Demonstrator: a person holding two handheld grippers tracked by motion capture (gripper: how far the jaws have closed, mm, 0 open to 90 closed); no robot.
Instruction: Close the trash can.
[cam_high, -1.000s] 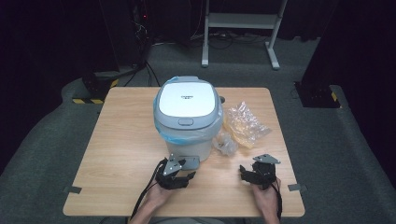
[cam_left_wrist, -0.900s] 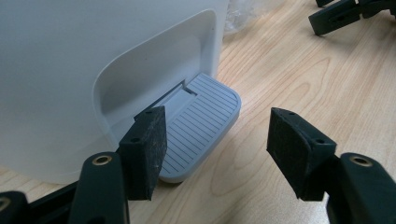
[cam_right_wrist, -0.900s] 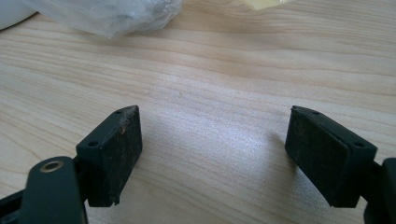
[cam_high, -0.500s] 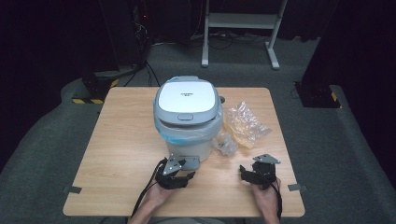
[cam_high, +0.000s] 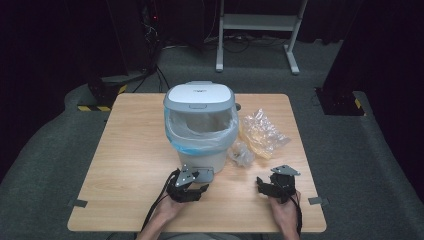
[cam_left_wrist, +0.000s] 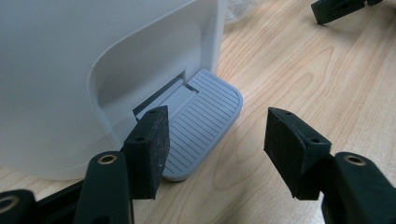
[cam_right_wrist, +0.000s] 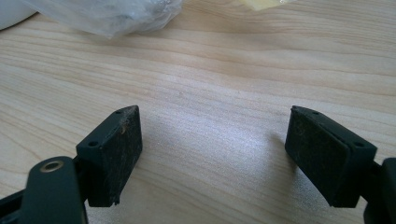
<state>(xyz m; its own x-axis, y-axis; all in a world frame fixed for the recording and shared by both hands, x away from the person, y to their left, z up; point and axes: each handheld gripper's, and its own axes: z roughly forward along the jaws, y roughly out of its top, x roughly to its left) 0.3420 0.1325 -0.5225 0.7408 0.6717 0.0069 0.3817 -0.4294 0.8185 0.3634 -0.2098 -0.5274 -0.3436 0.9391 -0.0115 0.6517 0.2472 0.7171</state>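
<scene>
A white pedal bin (cam_high: 200, 150) with a blue liner stands mid-table, its grey-rimmed lid (cam_high: 199, 95) tipped up so the inside shows. Its grey ribbed pedal (cam_left_wrist: 201, 121) juts out at the base toward me. My left gripper (cam_high: 196, 191) sits right at the pedal (cam_high: 204, 175). Its jaws have just been closing and remain open (cam_left_wrist: 217, 126); the left jaw lies over the pedal's near corner, with nothing pinched between the pads. My right gripper (cam_high: 264, 184) rests on the table to the right, open (cam_right_wrist: 212, 121) over bare wood.
A crumpled clear bag (cam_high: 241, 154) lies right of the bin, and a yellowish plastic bag (cam_high: 261, 132) lies behind it. The clear bag (cam_right_wrist: 107, 14) is just ahead of the right jaws. The table's front edge (cam_high: 200, 231) is close behind both hands.
The bin's lid, which lay flat on the bin before, has swung up and open. Both hands have stayed where they were.
</scene>
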